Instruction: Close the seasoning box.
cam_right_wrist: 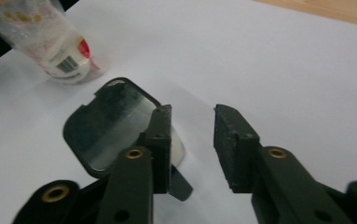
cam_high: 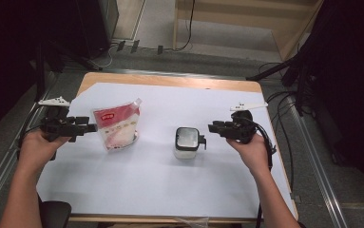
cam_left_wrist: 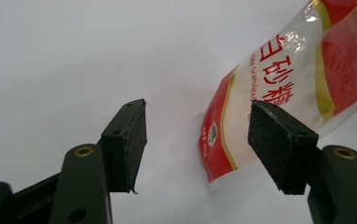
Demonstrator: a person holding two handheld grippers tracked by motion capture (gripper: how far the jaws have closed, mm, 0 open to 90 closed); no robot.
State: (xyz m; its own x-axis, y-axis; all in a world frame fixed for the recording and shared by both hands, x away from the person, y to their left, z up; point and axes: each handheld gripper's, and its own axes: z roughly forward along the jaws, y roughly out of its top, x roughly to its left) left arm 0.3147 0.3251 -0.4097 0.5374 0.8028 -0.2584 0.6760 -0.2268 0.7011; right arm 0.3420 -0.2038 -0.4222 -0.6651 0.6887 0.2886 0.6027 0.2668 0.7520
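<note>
Desk (cam_high: 170,190), white-covered. Item one: sugar pouch (cam_high: 116,126), red and clear, standing left of centre. Item two: lidded container (cam_high: 187,141), dark lid, right of centre, well apart from the pouch. Left tool (cam_high: 90,127): jaws wide apart, empty, just beside the pouch. Right tool (cam_high: 212,127): jaws parted, empty, just beside the container.
</note>
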